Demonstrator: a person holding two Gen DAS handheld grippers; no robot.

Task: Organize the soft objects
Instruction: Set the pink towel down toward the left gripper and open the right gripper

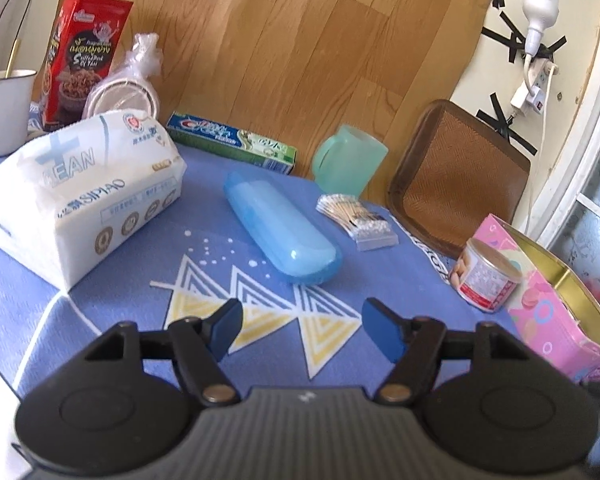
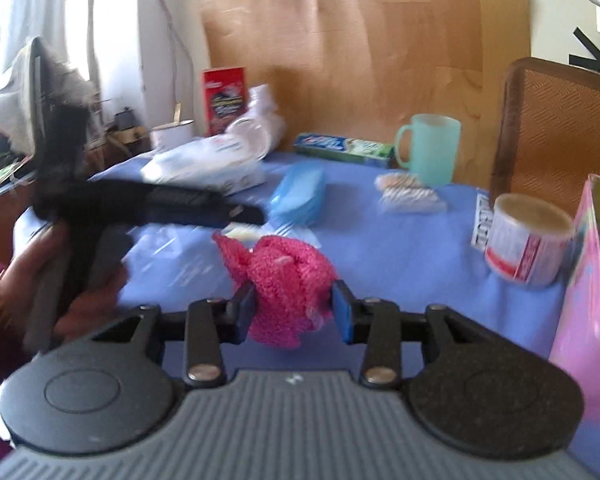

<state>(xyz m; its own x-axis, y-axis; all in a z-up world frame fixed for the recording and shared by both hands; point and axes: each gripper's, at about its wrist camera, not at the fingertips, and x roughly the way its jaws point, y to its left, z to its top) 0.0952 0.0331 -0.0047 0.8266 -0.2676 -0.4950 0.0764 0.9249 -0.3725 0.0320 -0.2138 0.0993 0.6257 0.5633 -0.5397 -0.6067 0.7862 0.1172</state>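
Note:
A fluffy pink cloth bundle (image 2: pixel 286 280) hangs above the blue tablecloth (image 2: pixel 400 248), and my right gripper (image 2: pixel 294 310) is shut on it, a blue pad pressing each side. My left gripper (image 1: pixel 302 330) stands open over the patterned cloth (image 1: pixel 112 312) with nothing between its pads. In the right wrist view the left gripper (image 2: pixel 256 213) shows as a blurred black tool held by a hand (image 2: pixel 28 272) at the left. A white soft tissue pack (image 1: pixel 84 192) lies at the left, also visible as a tissue pack (image 2: pixel 204 166) farther back in the right wrist view.
On the table lie a blue case (image 1: pixel 280 228), a toothpaste box (image 1: pixel 232 142), a green mug (image 1: pixel 350 160), a cotton swab pack (image 1: pixel 358 220) and a small can (image 1: pixel 486 276). An open pink tin box (image 1: pixel 556 300) stands at the right edge. A red snack box (image 1: pixel 86 56) and enamel cup (image 1: pixel 4 108) stand far left.

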